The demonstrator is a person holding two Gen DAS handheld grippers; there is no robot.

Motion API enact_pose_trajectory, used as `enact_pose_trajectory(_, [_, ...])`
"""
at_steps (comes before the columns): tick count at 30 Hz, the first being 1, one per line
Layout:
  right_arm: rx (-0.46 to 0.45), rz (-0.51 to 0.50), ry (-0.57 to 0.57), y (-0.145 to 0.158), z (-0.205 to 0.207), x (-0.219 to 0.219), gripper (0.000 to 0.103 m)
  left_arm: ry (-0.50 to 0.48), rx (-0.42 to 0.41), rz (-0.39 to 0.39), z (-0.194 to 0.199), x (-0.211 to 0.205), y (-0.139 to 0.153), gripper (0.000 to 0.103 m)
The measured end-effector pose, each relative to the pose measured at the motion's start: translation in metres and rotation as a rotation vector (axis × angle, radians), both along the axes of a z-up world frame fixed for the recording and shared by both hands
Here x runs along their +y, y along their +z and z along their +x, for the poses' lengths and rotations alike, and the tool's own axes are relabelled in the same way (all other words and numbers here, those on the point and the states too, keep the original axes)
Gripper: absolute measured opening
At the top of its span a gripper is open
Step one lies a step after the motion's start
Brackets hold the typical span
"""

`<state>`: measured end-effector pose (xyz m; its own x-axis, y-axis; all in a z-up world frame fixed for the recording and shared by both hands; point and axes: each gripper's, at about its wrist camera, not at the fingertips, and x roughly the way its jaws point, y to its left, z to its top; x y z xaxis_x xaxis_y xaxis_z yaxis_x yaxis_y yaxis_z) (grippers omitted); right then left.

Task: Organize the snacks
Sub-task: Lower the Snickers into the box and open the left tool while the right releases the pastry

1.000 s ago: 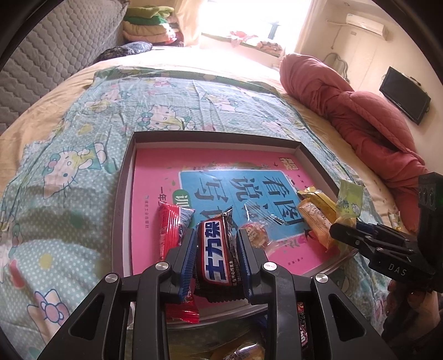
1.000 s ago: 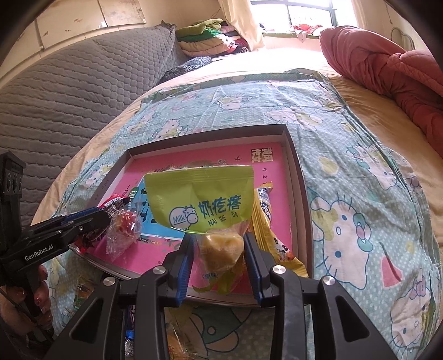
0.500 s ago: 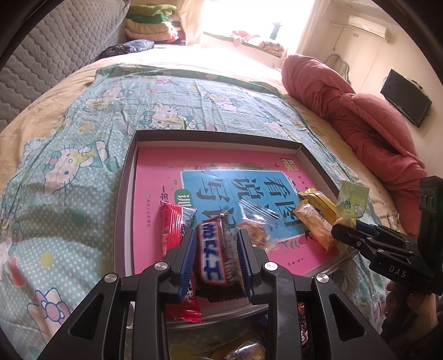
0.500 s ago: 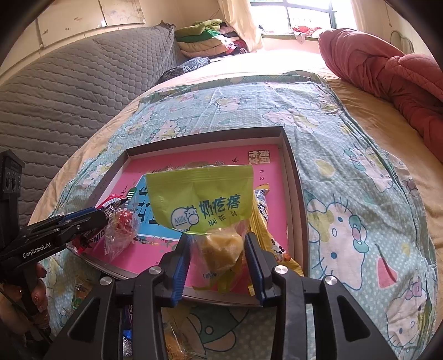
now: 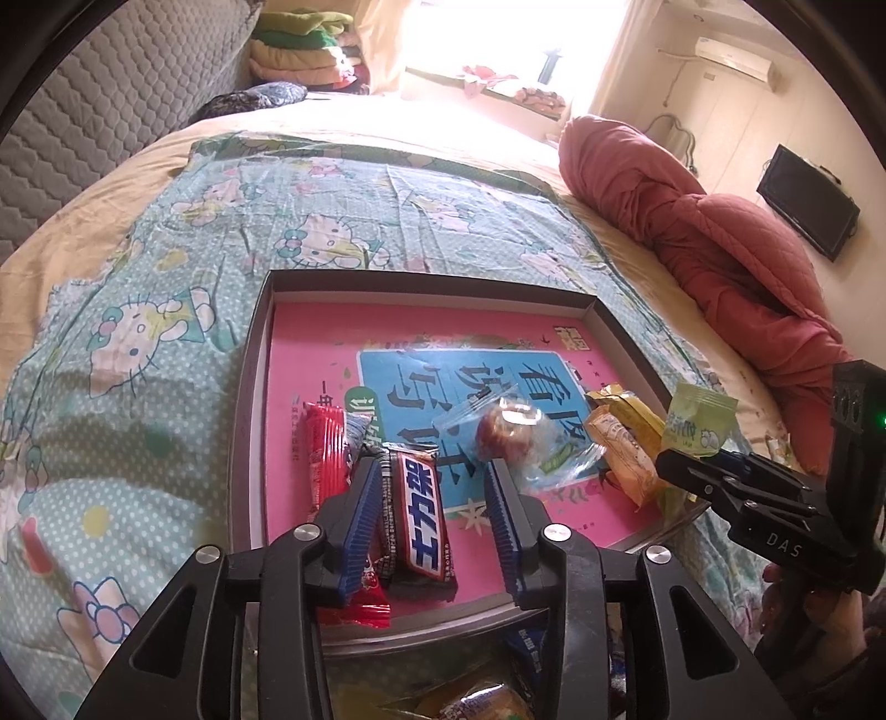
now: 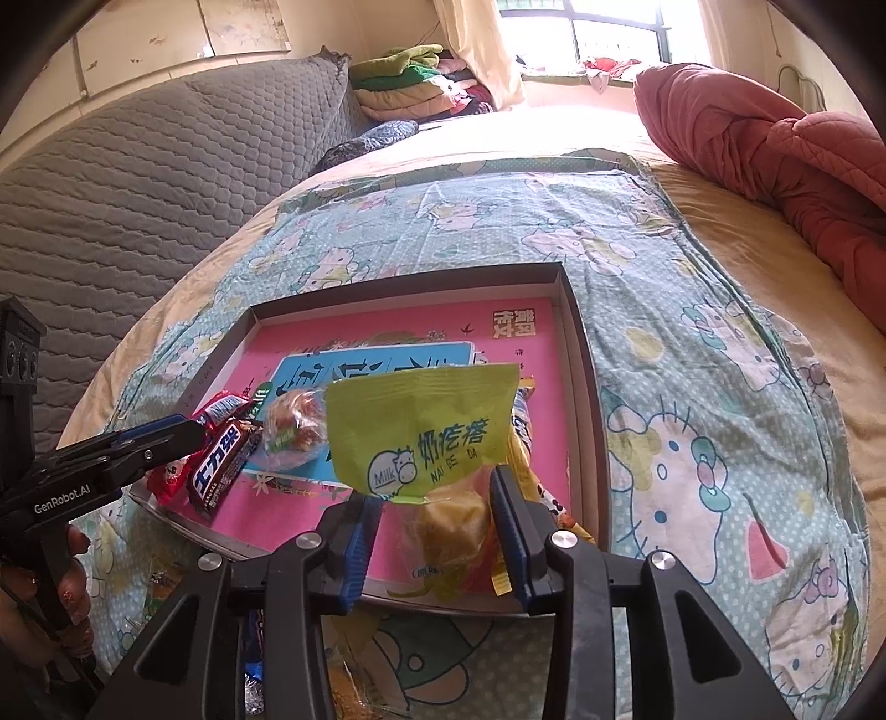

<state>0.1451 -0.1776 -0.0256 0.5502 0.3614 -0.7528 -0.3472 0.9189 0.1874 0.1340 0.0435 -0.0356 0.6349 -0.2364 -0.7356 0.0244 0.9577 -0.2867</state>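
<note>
A shallow brown box (image 5: 252, 387) with a pink book as its floor lies on the Hello Kitty sheet. My left gripper (image 5: 434, 487) is open over the box's near edge. A brown Snickers bar (image 5: 421, 520) lies flat between its fingers, beside a red packet (image 5: 326, 459) and a clear-wrapped cake (image 5: 506, 432). My right gripper (image 6: 437, 498) is shut on a green milk-snack bag (image 6: 421, 426), held upright above the box's near right corner (image 6: 581, 387). Yellow packets (image 5: 620, 443) lie under it.
Loose snacks lie on the sheet in front of the box (image 5: 476, 698). A red quilt (image 5: 720, 249) is bunched at the right. A grey quilted headboard (image 6: 138, 194) stands at the left. Folded clothes (image 5: 299, 50) are stacked at the far end.
My left gripper has opened and the Snickers bar has dropped flat onto the box floor. The right gripper holds the green bag almost unmoved.
</note>
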Motion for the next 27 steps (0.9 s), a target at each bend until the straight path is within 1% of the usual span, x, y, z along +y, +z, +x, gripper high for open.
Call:
enact_pose_trajectory(4, [-0.006,-0.001,-0.007,0.002,0.0,-0.001,0.042,0.002,-0.004,-0.014,-0.001,0.001,0.004,0.047])
enact_pose_trajectory(6, [-0.009,0.014,-0.008,0.003,0.0,-0.003,0.044,0.004,-0.004,-0.021,-0.001,0.002,0.005,0.05])
enact_pose_trajectory(8, [-0.013,0.024,0.001,0.005,0.0,-0.003,0.045,0.005,-0.005,-0.028,-0.002,0.003,0.008,0.051])
enact_pose_trajectory(15, [-0.036,0.035,0.031,0.011,-0.002,0.002,0.046,0.014,-0.022,-0.023,-0.006,0.004,0.018,0.06])
enact_pose_trajectory(27, [-0.041,0.065,0.027,0.016,-0.003,-0.002,0.049,0.036,-0.051,-0.008,-0.02,0.011,0.035,0.062])
